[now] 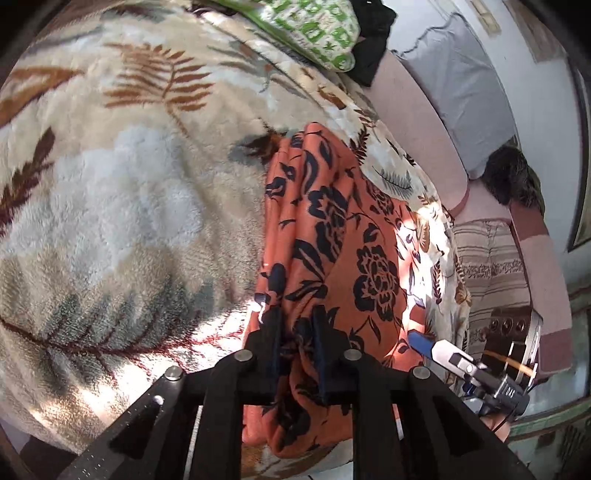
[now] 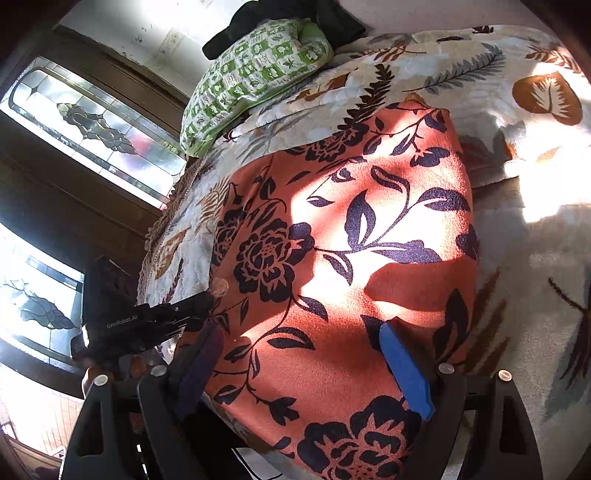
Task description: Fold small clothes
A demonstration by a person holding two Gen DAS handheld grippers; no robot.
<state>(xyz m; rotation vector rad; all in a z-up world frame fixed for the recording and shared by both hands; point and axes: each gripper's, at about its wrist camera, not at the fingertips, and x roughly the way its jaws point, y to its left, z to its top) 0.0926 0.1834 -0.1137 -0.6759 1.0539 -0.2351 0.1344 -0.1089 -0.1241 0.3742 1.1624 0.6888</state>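
An orange garment with a dark navy flower print (image 1: 332, 236) lies on a fleece leaf-print blanket (image 1: 129, 192). My left gripper (image 1: 297, 325) is shut on the near edge of the garment, with bunched cloth pinched between its two black fingers. In the right wrist view the garment (image 2: 351, 229) spreads flatter across the blanket (image 2: 535, 258). My right gripper (image 2: 299, 354) is open and wide, with a finger on each side of the garment's near end; its blue pad (image 2: 406, 369) rests on the cloth. The right gripper also shows in the left wrist view (image 1: 424, 341).
A green and white patterned pillow (image 2: 255, 74) and a dark cloth (image 2: 258, 18) lie at the far end of the bed. A pink couch (image 1: 443, 129) with a grey cushion (image 1: 458, 85) stands beside it. Stained-glass panes (image 2: 92, 118) are to the left.
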